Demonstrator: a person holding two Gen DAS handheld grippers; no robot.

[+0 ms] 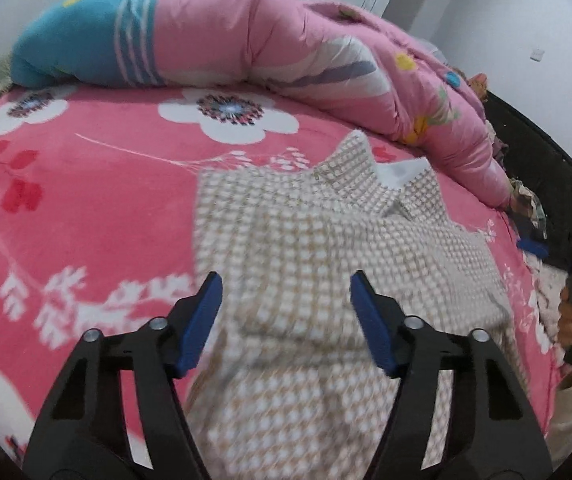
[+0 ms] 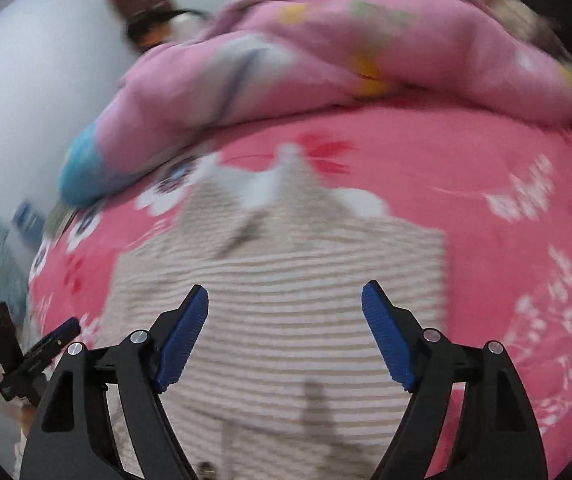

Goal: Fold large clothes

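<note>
Lying flat on the pink blanket (image 1: pixel 85 200), collar away from both cameras, the checked shirt (image 1: pixel 306 260) looks light, soft and limp; left gripper (image 1: pixel 286 292) and right gripper (image 2: pixel 284 300) gape above it, holding nothing; pinch a doubled hem or side edge.

We've got open pink bed cover (image 1: pixel 85 208) left of the checked shirt (image 1: pixel 306 260), and more bare cover to its right. The heaped pink quilt (image 1: pixel 286 48) walls off the far side behind the collar.
</note>
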